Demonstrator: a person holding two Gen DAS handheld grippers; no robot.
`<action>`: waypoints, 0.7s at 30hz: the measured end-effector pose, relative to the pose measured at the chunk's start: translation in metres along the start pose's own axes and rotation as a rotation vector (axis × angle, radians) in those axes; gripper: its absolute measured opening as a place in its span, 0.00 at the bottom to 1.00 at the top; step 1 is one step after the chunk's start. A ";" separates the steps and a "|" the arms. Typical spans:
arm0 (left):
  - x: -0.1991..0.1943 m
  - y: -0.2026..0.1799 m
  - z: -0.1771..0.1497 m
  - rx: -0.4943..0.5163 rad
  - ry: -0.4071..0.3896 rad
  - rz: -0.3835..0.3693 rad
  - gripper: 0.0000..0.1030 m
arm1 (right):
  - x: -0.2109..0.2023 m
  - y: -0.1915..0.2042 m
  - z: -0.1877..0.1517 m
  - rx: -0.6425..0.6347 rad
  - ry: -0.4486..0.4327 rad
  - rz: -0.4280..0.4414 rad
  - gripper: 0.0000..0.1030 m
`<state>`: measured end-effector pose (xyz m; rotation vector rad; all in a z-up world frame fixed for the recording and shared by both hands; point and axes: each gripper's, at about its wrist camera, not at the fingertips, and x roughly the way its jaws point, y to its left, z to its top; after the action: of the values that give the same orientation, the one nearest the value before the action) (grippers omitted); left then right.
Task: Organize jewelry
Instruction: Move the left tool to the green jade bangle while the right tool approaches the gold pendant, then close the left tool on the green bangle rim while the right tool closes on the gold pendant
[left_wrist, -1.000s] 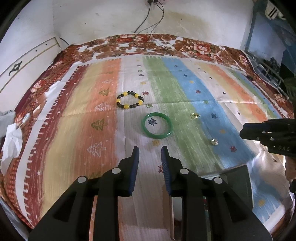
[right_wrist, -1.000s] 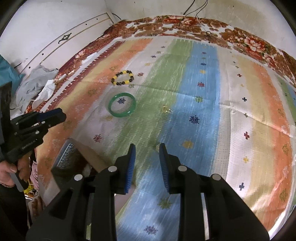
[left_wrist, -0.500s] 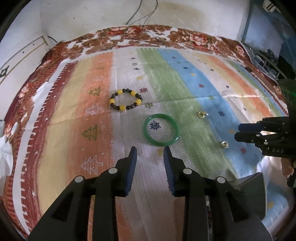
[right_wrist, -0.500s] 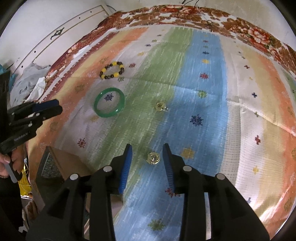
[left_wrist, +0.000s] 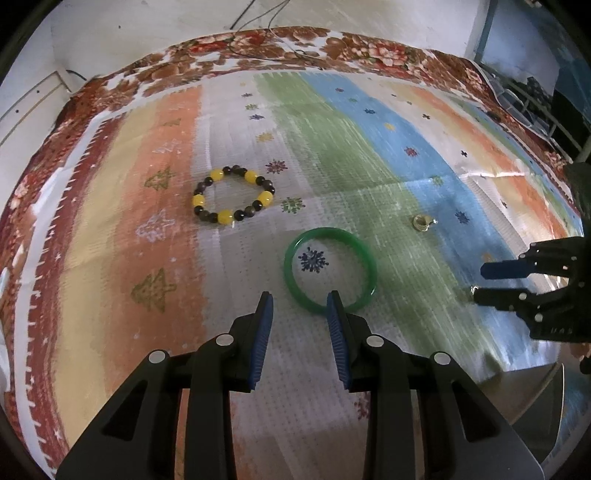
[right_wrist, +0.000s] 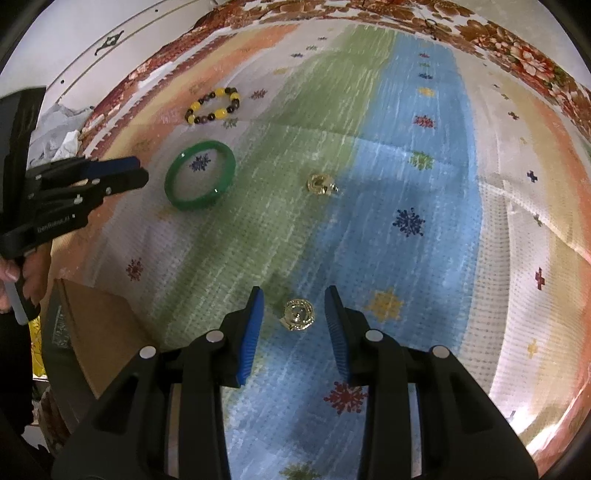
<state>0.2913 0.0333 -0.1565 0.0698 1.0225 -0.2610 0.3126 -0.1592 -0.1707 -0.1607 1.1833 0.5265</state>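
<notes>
A green bangle (left_wrist: 328, 232) (right_wrist: 192, 204) lies on the striped cloth beside a yellow-and-dark beaded bracelet (left_wrist: 198, 200) (right_wrist: 221, 112). My left gripper (left_wrist: 300, 299) (right_wrist: 140, 170) hovers at the bangle's near rim. Its jaws are opening, and the rim lies just past the tips and runs behind the right fingertip, untouched. A small gold ring (right_wrist: 299, 314) rests on the cloth between the fingers of my right gripper (right_wrist: 293, 295) (left_wrist: 480, 283). Its pads stand apart from the ring on both sides. A second gold piece (right_wrist: 319, 183) (left_wrist: 421, 222) lies farther out.
An open cardboard box (right_wrist: 99, 325) sits at the table's near edge, between the two grippers. Crumpled paper (right_wrist: 62, 140) lies off the cloth's left side. A hand (right_wrist: 26, 273) holds the left gripper's handle. The wall and cables run behind the table.
Both grippers have sunk toward the cloth and their jaws have widened. The gold ring now lies between the right fingers. The bangle's rim has come up to the left fingertips.
</notes>
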 end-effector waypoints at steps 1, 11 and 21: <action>0.002 0.000 0.000 0.003 0.003 -0.002 0.32 | 0.003 0.000 -0.001 -0.004 0.010 -0.002 0.35; 0.019 0.002 0.011 0.022 0.022 -0.026 0.32 | 0.010 0.003 0.001 -0.030 0.021 -0.011 0.36; 0.037 0.000 0.008 0.055 0.060 -0.026 0.33 | 0.013 0.007 -0.003 -0.072 0.027 -0.037 0.31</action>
<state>0.3168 0.0252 -0.1840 0.1154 1.0760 -0.3121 0.3103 -0.1500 -0.1821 -0.2515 1.1862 0.5356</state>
